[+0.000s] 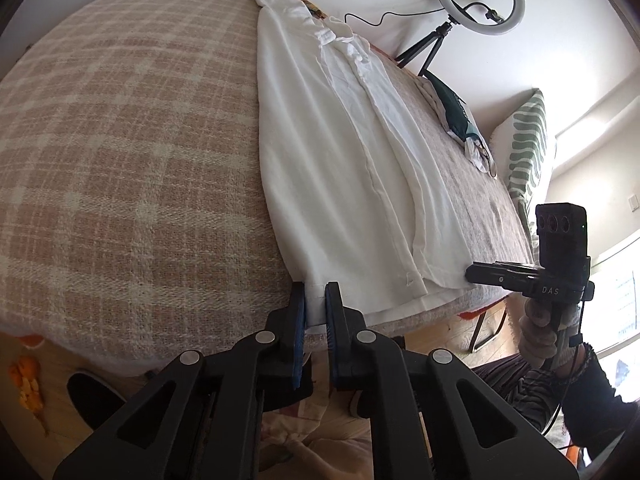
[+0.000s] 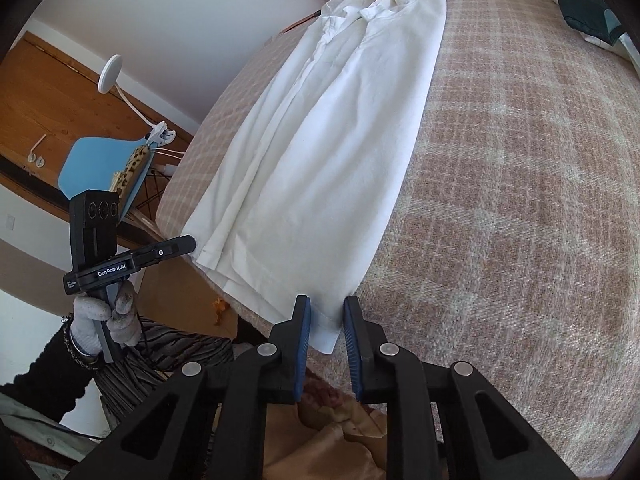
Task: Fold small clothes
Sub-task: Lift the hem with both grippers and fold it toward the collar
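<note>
We see a plaid-covered bed (image 1: 120, 160) with a long white shirt (image 1: 340, 160) lying flat along it, collar at the far end, hem at the near edge. Our left gripper (image 1: 316, 300) pinches the hem's near left corner, and our right gripper (image 2: 326, 312) clamps the near right corner.

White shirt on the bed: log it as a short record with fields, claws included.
garment: white shirt, lying lengthwise, sides already folded in
surface: plaid blanket
left claw: shut on the shirt's hem corner at the near edge
right claw: shut on the opposite hem corner
collar: at the far end
</note>
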`<state>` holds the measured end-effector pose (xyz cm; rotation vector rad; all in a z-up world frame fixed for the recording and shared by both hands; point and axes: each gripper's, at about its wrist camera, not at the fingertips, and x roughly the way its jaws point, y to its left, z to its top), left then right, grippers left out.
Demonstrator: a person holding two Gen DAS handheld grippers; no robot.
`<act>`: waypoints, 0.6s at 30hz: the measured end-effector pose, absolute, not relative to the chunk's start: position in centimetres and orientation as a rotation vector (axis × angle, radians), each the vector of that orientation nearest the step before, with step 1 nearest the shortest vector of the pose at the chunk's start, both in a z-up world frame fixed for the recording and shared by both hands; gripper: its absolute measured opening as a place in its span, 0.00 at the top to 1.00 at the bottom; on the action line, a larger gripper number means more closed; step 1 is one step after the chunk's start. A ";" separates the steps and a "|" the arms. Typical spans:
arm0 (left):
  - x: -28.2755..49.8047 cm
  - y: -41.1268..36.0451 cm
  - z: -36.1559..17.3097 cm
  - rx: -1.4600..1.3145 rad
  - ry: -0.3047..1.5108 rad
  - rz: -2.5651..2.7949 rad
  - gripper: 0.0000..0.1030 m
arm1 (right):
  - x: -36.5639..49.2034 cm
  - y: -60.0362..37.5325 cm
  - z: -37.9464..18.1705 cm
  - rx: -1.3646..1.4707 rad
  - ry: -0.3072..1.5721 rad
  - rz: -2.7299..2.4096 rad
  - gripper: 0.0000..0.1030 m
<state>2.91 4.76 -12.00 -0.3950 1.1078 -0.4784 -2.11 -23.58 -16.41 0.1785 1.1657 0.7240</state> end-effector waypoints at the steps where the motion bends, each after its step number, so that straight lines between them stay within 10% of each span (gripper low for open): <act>1: 2.9 4.7 -12.0 -0.391 1.104 -0.479 0.95 | -2.0 -23.6 -16.5 0.180 1.173 0.726 0.96; 18: 3.0 5.0 -9.8 -0.435 1.010 -0.523 0.96 | -1.8 -26.2 -15.7 0.359 1.142 0.780 0.99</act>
